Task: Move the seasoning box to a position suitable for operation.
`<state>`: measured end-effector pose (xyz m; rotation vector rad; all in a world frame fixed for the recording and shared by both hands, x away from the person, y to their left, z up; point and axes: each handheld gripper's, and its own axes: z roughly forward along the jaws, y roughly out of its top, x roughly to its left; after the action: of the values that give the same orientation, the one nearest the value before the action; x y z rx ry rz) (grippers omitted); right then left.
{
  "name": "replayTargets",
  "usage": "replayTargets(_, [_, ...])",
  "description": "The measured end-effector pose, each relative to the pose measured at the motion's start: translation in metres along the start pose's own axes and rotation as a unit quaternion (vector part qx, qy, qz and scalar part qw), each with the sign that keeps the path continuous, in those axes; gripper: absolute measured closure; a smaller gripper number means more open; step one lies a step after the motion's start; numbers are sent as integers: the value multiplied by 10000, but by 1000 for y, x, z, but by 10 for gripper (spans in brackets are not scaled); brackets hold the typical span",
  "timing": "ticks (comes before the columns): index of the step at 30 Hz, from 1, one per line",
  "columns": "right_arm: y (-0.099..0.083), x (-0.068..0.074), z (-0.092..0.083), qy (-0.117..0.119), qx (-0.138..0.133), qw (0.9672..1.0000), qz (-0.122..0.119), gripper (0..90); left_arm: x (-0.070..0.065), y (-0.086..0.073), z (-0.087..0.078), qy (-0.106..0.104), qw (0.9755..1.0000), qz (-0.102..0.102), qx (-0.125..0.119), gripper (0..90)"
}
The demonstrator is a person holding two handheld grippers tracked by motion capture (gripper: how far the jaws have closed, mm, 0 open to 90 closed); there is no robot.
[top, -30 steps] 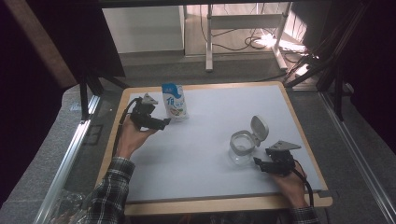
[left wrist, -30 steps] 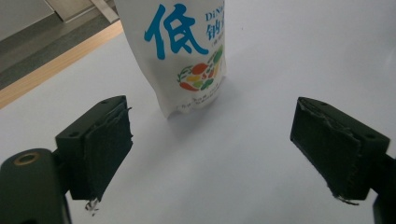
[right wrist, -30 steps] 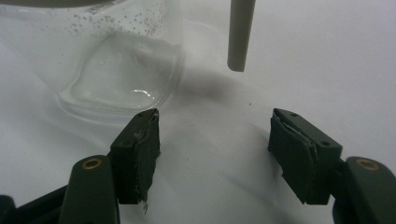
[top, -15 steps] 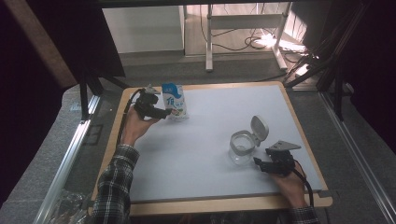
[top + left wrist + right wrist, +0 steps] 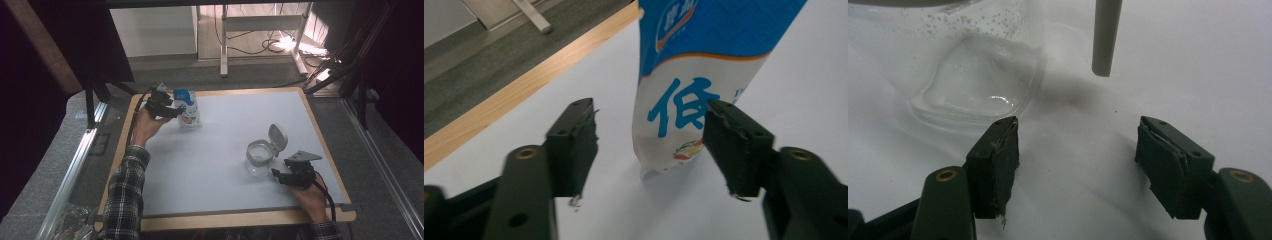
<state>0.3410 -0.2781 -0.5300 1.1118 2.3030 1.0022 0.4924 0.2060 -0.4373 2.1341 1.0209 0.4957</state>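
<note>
A blue and white carton-like pouch with printed characters (image 5: 188,107) stands upright at the far left corner of my white tabletop (image 5: 225,135), close to its wooden edge. What is inside it I cannot tell; its top is cut off in my left gripper view. Toward the near right stands a clear glass jar (image 5: 259,158) with a pale hinged lid (image 5: 277,137) tipped up and open. Fine droplets or specks cling to the inside of the glass, and I make out nothing else within.

My left gripper (image 5: 172,110) is level with the pouch's lower part. Its jaws have just been closing and the pouch is between them: in my left gripper view the right-hand pad meets the pouch's edge, while the left-hand pad stands off it with bare tabletop showing in the gap. So the jaws are partly open and not yet pressing the pouch from both sides.

My right gripper (image 5: 281,174) rests low at the tabletop just beside the jar, on its near right side. Its jaws stand apart with nothing between them; the left-hand pad is very near the jar's base, though contact is hard to judge.
</note>
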Motion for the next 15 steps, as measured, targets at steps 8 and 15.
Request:
replayTargets(8, [0,0,0,-2,-1,10000,-1,343,3,3,3,-387,9989,38,-244,574])
replayTargets(15, [0,0,0,0,0,10000,-9,343,1,5,2,-257,9993,104,-238,745])
